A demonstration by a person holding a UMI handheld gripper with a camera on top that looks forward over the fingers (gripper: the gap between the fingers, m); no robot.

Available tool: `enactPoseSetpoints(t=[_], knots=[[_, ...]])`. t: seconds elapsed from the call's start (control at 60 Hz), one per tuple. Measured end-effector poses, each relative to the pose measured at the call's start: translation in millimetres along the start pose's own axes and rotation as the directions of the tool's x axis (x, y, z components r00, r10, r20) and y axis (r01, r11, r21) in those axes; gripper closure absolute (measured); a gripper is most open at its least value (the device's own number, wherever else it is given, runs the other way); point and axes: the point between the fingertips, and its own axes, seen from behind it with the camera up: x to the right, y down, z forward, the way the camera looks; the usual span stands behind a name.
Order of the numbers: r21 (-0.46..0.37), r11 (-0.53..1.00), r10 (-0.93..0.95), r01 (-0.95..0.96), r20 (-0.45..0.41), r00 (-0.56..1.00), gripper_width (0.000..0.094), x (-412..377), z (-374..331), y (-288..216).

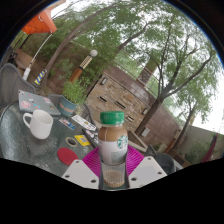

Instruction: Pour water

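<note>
Beyond the jaws spread trees [120, 35] and a brick wall [125, 95], the whole scene tilted, which suggests the gripper is rolled to one side. Nearer, a glass table [20, 135] carries a white cup [38, 124] well off to the left of the jaws, with a yellow item [80, 139] and some small clutter between cup and fingers.

The bottle [112, 148] stands between the fingers, just ahead of the camera, green cap on, brown liquid showing in its lower half under a green label. The gripper [112, 168] has its pads [92, 160] drawn in close at either side of the bottle's lower body; they look to be pressing on it, so it seems held.

It is likely glass or hard plastic: stiff, smooth, fairly heavy with liquid, and liable to slip when tipped. The labelled mid-body is the better grip, kept firm.

With the cap on, nothing can pour yet. The cup would be the likely target.
</note>
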Motion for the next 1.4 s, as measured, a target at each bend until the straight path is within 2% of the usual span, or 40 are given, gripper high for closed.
enactPoseSetpoints(t=[0.117,0.2,0.267,0.4,0.55,0.567,0.583,0.633,0.65,0.9,0.983,1.033,1.083,1.133,1.183,1.233,1.3,1.35,1.4], knots=[[0.033,0.895,-0.444,0.444,-0.023,0.896,0.0648,-31,36,-52],[0.043,0.689,-0.723,0.724,-0.035,0.69,0.0649,-61,55,-73],[0.048,0.48,-0.874,0.876,-0.054,0.482,0.0648,-80,75,-81],[0.041,0.082,-0.992,0.996,-0.094,0.085,0.0649,-110,87,-90],[0.048,-0.187,-0.973,0.981,-0.144,-0.178,0.0649,-120,92,-108],[0.049,-0.2,-0.97,0.979,-0.149,-0.191,0.0648,-121,90,-109],[0.012,-0.205,-0.965,0.979,-0.169,-0.2,0.0648,-129,88,-104],[0.015,-0.224,-0.961,0.974,-0.172,-0.218,0.065,-131,83,-105],[0.053,-0.229,-0.964,0.972,-0.153,-0.219,0.0649,-125,93,-111],[0.069,-0.223,-0.964,0.972,-0.164,-0.209,0.0649,-129,96,-115],[0.098,-0.07,-0.982,0.993,-0.18,-0.051,0.0647,-126,97,-132],[0.118,0.114,-0.974,0.987,-0.181,0.134,0.0647,-116,97,-146],[0.147,0.365,-0.907,0.919,-0.165,0.386,0.0644,-102,96,-158],[0.181,0.623,-0.755,0.761,-0.115,0.646,0.0647,-89,94,-162],[0.188,0.834,-0.519,0.519,-0.052,0.853,0.0646,-75,93,-156],[0.184,0.957,-0.238,0.225,0.052,0.97,0.0646,-73,93,-143],[0.115,0.976,0.165,-0.185,0.166,0.972,0.0647,-75,96,-115],[0.044,0.895,0.421,-0.445,0.25,0.872,0.0646,-86,93,-92],[-0.04,0.791,0.592,-0.61,0.3,0.748,0.0647,-98,99,-75]])
